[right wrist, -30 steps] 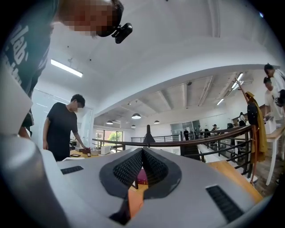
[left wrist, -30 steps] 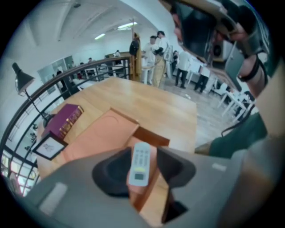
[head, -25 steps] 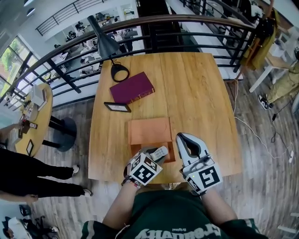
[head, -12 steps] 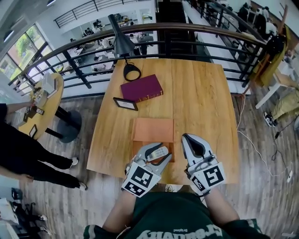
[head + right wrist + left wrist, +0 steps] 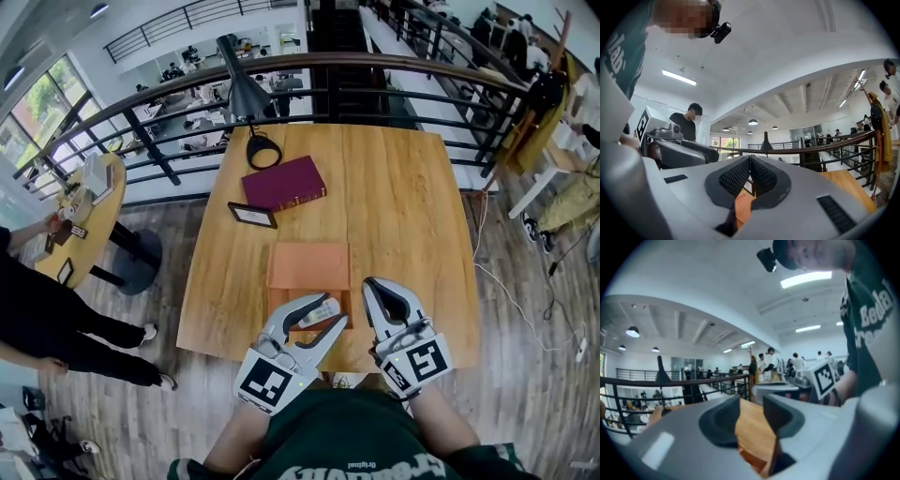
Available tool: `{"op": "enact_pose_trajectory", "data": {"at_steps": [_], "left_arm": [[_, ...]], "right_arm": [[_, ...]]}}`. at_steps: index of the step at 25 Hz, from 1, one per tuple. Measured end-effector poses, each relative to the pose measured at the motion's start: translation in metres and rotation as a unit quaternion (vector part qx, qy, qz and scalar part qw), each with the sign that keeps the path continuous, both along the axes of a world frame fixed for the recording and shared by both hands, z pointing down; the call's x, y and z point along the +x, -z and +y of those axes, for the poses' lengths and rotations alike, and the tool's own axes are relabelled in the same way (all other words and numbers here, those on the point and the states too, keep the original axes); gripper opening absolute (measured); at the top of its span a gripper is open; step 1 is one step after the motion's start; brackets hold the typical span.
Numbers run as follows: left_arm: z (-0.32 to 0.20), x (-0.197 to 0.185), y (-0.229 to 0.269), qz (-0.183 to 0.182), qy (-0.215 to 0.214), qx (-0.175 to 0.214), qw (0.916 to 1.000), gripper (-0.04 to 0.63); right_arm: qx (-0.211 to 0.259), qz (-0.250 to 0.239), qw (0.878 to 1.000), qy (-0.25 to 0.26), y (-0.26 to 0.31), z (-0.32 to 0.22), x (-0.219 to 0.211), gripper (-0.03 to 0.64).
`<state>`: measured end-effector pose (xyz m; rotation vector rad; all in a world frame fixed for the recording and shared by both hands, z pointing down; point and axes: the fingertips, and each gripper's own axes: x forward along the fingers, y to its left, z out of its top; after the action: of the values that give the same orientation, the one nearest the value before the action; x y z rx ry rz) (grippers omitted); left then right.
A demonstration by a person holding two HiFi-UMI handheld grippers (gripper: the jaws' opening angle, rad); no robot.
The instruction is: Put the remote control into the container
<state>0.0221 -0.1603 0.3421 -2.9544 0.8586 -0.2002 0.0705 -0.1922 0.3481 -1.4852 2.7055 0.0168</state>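
The left tool [image 5: 328, 311] has come up off the container [image 5: 308, 264] and now hangs level above the near edge of the bench [image 5: 398, 206], where a second ago it was tipped down into the box with the remote control [image 5: 316, 312] at its tips. The remote control has not risen with it. From the head view it lies inside the near end of the orange container, slanted across it and seen through the gap of the raised tool. The left tool's jaws stand apart with nothing between them; its own view shows only bench wood and a corner of the container past the pads. They have just been narrowing a little, as a released tool does when it relaxes. The right tool [image 5: 380, 283] waits just beside the container's right edge, clenched on nothing, pads meeting at the tips. By the look of it the placing is done and only clearing away is left.
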Motion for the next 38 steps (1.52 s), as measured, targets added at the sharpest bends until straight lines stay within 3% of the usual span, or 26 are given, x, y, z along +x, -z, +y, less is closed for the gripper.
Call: {"op": "enact_pose_trajectory", "data": {"at_steps": [10, 19, 27, 31, 34, 38], "left_arm": [[-0.001, -0.030, 0.001, 0.022, 0.011, 0.001, 0.9997, 0.098], [-0.005, -0.057, 0.015, 0.029, 0.028, 0.040, 0.9984, 0.023], [-0.008, -0.069, 0.004, -0.024, 0.045, 0.075, 0.9959, -0.003], [-0.003, -0.069, -0.003, -0.070, 0.063, 0.097, 0.9908, -0.003], [0.000, -0.067, -0.002, -0.071, 0.062, 0.107, 0.9897, -0.003], [0.008, -0.065, 0.003, -0.047, 0.050, 0.103, 0.9923, -0.003]], "right_arm": [[-0.010, -0.003, 1.000, -0.009, 0.001, 0.004, -0.018, 0.017], [-0.005, 0.003, 1.000, -0.010, 0.006, 0.005, -0.036, 0.017], [0.004, -0.012, 1.000, -0.016, 0.011, 0.008, -0.044, 0.017], [0.006, 0.002, 1.000, -0.014, 0.011, 0.011, -0.047, 0.017], [0.007, 0.017, 1.000, -0.009, 0.009, 0.013, -0.052, 0.017], [0.006, 0.016, 1.000, -0.003, 0.010, 0.017, -0.054, 0.017]]}}
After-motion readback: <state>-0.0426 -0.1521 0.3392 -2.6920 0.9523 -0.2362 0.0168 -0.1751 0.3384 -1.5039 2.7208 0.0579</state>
